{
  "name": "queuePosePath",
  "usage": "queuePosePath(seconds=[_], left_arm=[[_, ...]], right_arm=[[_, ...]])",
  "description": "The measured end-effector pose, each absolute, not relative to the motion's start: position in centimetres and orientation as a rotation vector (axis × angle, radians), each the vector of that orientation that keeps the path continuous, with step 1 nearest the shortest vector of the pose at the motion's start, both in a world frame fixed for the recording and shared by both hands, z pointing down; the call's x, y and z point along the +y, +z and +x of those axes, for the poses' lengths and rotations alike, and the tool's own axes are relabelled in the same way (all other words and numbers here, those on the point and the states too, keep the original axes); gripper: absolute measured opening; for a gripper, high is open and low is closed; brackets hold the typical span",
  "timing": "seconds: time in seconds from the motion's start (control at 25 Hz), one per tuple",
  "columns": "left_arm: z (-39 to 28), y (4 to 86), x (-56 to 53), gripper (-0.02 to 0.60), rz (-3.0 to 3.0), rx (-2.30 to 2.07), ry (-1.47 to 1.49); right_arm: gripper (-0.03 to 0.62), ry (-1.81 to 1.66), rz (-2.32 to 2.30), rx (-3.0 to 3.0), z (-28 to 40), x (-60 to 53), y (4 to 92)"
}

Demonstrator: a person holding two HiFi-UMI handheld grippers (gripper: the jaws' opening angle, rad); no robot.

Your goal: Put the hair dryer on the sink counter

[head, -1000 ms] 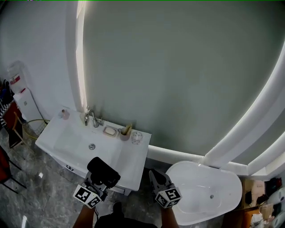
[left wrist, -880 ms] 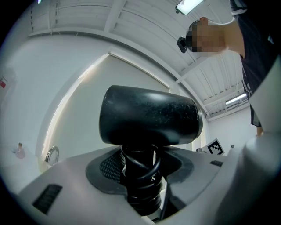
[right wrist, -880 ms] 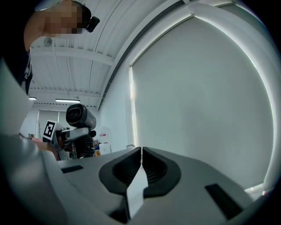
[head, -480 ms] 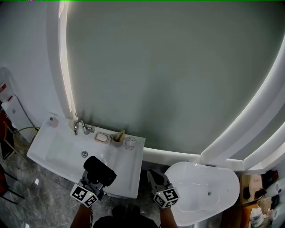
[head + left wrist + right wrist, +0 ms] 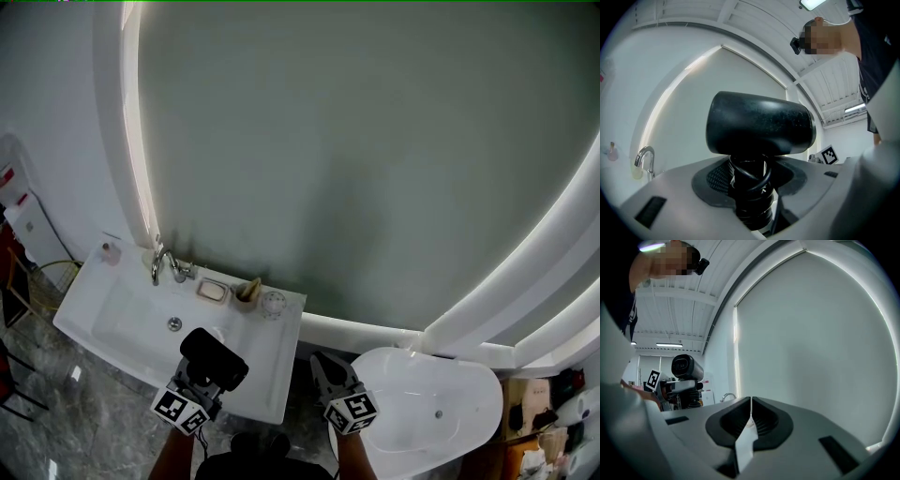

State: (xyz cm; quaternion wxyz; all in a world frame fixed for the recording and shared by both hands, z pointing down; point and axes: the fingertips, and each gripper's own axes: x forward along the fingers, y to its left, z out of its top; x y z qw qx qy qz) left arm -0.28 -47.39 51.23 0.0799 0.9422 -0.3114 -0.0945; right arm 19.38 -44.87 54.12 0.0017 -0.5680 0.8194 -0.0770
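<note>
Since a second earlier, we had carried both grippers closer to the sink, so the black hair dryer point(image 5: 215, 357) sat over the front of the white tabletop point(image 5: 270, 349), right of the faucet point(image 5: 161, 265). Our left gripper point(image 5: 207, 371) had its fingers pinching the dryer's cord-wrapped handle, barrel on top. Our right gripper point(image 5: 321, 364) hung between tabletop and bathtub point(image 5: 450, 398), fingers pressed together on nothing.

I am counting one black plastic hair dryer point(image 5: 214, 354), two grey grippers, the left gripper point(image 5: 199, 373) and the right gripper point(image 5: 322, 364), one white sink counter point(image 5: 267, 361), one chrome faucet point(image 5: 161, 265), one beige soap dish point(image 5: 213, 292), one tan cup point(image 5: 247, 294), one clear glass point(image 5: 273, 303), one small pink bottle point(image 5: 111, 251) and one white oval bathtub point(image 5: 450, 412).
</note>
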Motion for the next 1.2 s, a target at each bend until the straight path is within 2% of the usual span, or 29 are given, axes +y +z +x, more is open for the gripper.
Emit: queuePosePath(seconds=[0.44,1.2], left_arm=[[0.5,54.2,-49.1,0.229,2.78,-0.97,-0.174],[3.3,71.6,-51.0,0.225,2.417,-0.908,0.341]], right_arm=[[0.032,-0.283,-1.741,2.597,19.6,-46.5,55.3],[0.032,-0.357,-1.763,2.571,21.1,-46.3,57.2]])
